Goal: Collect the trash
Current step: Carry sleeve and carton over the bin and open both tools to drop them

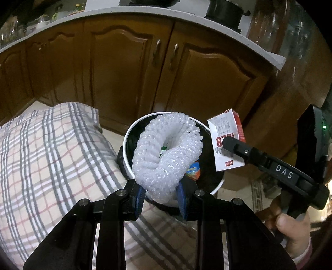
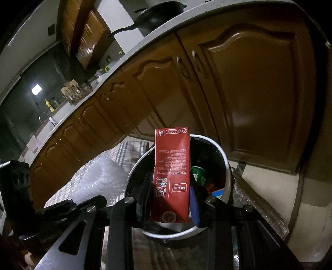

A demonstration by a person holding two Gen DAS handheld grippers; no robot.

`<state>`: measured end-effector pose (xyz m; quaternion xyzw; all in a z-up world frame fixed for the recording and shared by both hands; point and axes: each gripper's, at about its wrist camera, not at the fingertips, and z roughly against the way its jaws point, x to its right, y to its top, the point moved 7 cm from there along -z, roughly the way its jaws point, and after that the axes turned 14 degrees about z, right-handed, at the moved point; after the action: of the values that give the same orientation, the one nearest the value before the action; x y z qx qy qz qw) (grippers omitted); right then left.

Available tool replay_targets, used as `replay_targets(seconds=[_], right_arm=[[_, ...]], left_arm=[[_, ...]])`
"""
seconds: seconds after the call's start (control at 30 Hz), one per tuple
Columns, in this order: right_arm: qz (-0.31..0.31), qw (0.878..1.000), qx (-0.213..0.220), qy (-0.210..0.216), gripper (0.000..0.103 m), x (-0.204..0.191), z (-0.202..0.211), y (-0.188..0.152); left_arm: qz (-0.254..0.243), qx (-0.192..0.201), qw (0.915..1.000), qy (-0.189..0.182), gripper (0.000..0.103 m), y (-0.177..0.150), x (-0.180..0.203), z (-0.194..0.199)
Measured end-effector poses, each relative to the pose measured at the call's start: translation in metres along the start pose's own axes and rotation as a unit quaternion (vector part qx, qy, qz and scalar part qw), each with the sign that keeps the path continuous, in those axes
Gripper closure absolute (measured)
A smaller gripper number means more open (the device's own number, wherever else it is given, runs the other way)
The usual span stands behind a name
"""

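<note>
My left gripper [image 1: 160,200] is shut on a white foam net sleeve [image 1: 168,153], curled into a ring, held over a round white-rimmed trash bin [image 1: 126,141] lined with a black bag. My right gripper [image 2: 170,207] is shut on a red and white drink carton [image 2: 171,178], upright over the same bin [image 2: 227,164]. The carton [image 1: 226,141] and right gripper show at the right of the left wrist view. Colourful wrappers [image 1: 193,171] lie in the bin. The foam sleeve [image 2: 99,180] shows left of the bin in the right wrist view.
A table with a checked cloth [image 1: 51,157] lies left of the bin. Brown kitchen cabinets [image 1: 128,68] under a pale countertop [image 1: 186,18] stand behind. A dark pot [image 1: 224,11] sits on the counter. Tiled floor [image 2: 269,187] lies right of the bin.
</note>
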<state>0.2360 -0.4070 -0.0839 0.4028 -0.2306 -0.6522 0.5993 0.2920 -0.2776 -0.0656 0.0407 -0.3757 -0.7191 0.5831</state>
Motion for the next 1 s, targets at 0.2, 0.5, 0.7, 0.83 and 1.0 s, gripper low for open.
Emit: replay_targets(seconds=[0.2, 0.5, 0.7, 0.83, 1.0], right_arm=[[0.002, 1.000, -0.013, -0.001, 0.072, 0.002, -0.012, 0.000], [0.003, 1.000, -0.026, -0.003, 0.072, 0.006, -0.023, -0.001], [0.007, 1.000, -0.029, -0.003, 0.072, 0.008, -0.025, 0.001], [0.009, 0.999, -0.033, -0.004, 0.072, 0.008, -0.028, -0.001], [0.010, 0.999, -0.039, -0.002, 0.072, 0.010, -0.032, 0.000]], left_arm=[[-0.004, -0.003, 1.0000, 0.008, 0.078, 0.001, 0.003, -0.010], [-0.005, -0.012, 0.9998, 0.012, 0.078, 0.001, 0.004, -0.022], [-0.013, -0.013, 0.9997, 0.015, 0.078, 0.002, 0.009, -0.030], [-0.015, -0.015, 0.9997, 0.015, 0.078, 0.001, 0.012, -0.033], [-0.018, -0.019, 0.9995, 0.019, 0.078, 0.001, 0.013, -0.036]])
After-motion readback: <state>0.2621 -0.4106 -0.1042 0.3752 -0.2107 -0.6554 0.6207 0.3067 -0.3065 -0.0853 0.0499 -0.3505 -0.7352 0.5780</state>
